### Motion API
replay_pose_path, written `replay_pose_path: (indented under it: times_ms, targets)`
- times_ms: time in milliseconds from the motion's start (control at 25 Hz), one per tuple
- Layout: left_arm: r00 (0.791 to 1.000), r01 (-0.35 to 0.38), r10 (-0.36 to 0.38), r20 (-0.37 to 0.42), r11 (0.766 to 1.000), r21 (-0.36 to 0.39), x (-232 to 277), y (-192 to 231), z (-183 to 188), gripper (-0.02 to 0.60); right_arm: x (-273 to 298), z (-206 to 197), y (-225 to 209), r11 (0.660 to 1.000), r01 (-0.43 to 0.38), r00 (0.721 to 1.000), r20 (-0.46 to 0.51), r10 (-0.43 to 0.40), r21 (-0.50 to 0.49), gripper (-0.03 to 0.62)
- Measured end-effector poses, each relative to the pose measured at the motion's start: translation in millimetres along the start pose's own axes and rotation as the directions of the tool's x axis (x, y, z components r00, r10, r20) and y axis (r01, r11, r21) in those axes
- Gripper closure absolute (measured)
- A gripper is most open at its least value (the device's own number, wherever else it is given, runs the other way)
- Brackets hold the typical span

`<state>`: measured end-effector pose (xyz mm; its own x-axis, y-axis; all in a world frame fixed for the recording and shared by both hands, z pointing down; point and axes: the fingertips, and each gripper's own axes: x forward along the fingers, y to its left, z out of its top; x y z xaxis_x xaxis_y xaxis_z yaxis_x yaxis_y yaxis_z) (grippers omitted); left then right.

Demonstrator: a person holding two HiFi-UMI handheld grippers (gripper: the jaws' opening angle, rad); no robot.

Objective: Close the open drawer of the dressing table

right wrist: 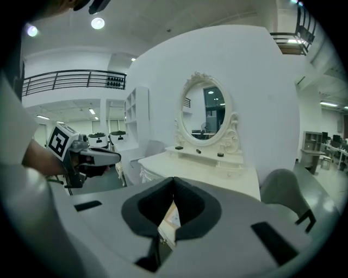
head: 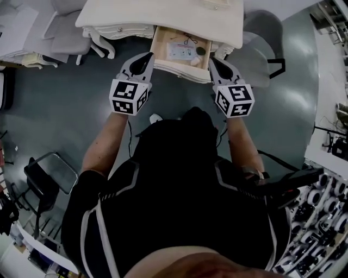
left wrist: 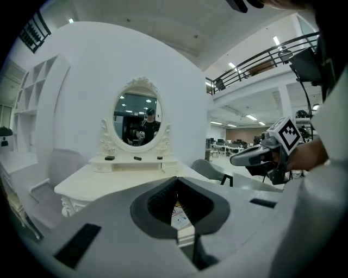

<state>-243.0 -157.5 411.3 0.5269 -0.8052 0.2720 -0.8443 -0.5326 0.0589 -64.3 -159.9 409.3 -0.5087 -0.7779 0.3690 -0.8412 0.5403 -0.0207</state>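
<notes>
The cream dressing table (head: 136,13) stands ahead of me with its drawer (head: 181,69) pulled out. Inside lie a card (head: 179,50), a thin cable and a small dark object (head: 200,50). My left gripper (head: 149,56) is at the drawer's front left corner and my right gripper (head: 212,61) at its front right corner. Whether either touches the front panel I cannot tell. In the left gripper view the left gripper (left wrist: 176,181) has its jaw tips together, and the drawer shows through the gap below. The right gripper (right wrist: 174,181) is shut the same way.
A grey chair (head: 262,49) stands right of the table and a grey stool (head: 68,32) to its left. A black chair (head: 46,176) is at lower left. Shelves with white rolls (head: 321,217) line the right. An oval mirror (left wrist: 137,119) tops the table.
</notes>
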Motion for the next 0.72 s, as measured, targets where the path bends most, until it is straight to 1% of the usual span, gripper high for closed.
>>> replay_pose_path:
  times_ms: [160,280,400,560,640,720]
  targets:
    - [0.997,0.044,-0.045,-0.056,0.999,-0.005,17.9,2.9,-33.2,0.577,22.7,-40.8,-2.6,1.000,-0.005,0.998,-0.057,0.005,0.006,0.589]
    - [0.990,0.088,-0.087,-0.113,0.996,0.007,31.6,-3.9,-64.2,0.577,35.5,-80.0,-4.4,1.000,-0.022,0.995,-0.102,0.024,0.018,0.589]
    - [0.984,0.082,-0.079,-0.161,0.997,0.013,41.9,-1.7,-90.9,0.577,44.6,-112.5,-5.3,0.999,-0.039,0.989,-0.139,0.042,0.022,0.589]
    - [0.969,0.047,-0.052,-0.240,0.999,-0.027,55.7,6.2,-130.7,0.577,54.7,-150.9,-1.3,0.997,-0.072,0.977,-0.202,0.074,0.016,0.589]
    - [0.959,0.053,-0.058,-0.278,0.998,-0.028,60.2,5.5,-150.2,0.577,57.6,-171.7,5.1,0.996,-0.086,0.968,-0.236,0.087,0.012,0.589]
    - [0.951,0.076,-0.084,-0.299,0.996,-0.037,66.0,2.2,-164.9,0.577,60.3,-190.0,9.6,0.996,-0.090,0.960,-0.265,0.091,0.017,0.589]
